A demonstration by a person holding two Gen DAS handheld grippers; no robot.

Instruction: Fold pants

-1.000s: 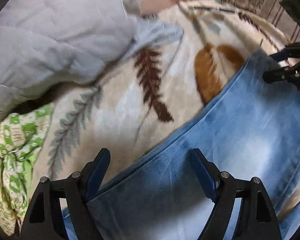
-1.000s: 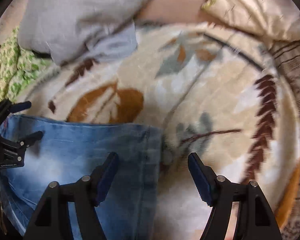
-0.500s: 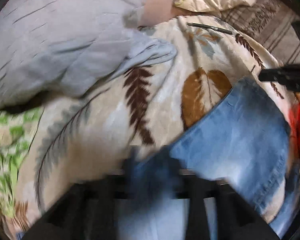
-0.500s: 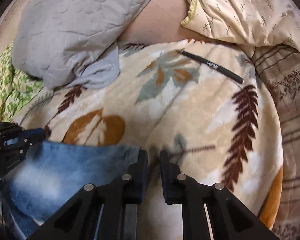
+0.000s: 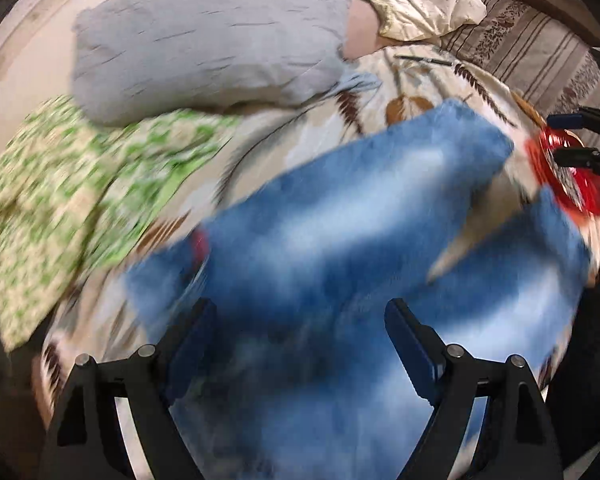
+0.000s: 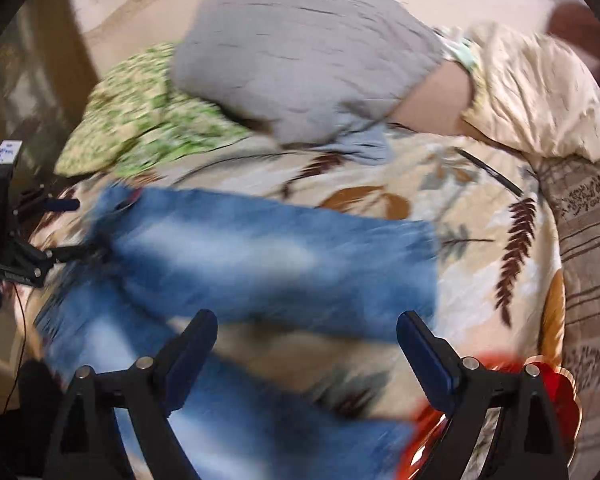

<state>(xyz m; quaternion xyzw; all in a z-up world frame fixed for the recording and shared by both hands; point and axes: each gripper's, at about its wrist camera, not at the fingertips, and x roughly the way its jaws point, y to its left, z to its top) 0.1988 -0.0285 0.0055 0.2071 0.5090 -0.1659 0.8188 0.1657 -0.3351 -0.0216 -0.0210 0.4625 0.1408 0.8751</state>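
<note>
Nearest me: my left gripper (image 5: 300, 344), fingers spread wide, nothing between them, hanging over the jeans (image 5: 340, 232). My right gripper (image 6: 304, 356), likewise spread wide and holding nothing, sits above the gap between the two legs. Jeans: blue, blurred, spread across the near half of the leaf-print blanket (image 6: 480, 232), legs splayed apart. Red item (image 6: 552, 392) at the blanket's near right edge, unclear. Farther: pen (image 6: 488, 170), green patterned cloth (image 6: 140, 120), grey pillow (image 6: 300, 56), cream pillow (image 6: 540, 96).

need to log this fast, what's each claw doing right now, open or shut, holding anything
Left claw: open, holding nothing, above the jeans.
Right claw: open, holding nothing.
</note>
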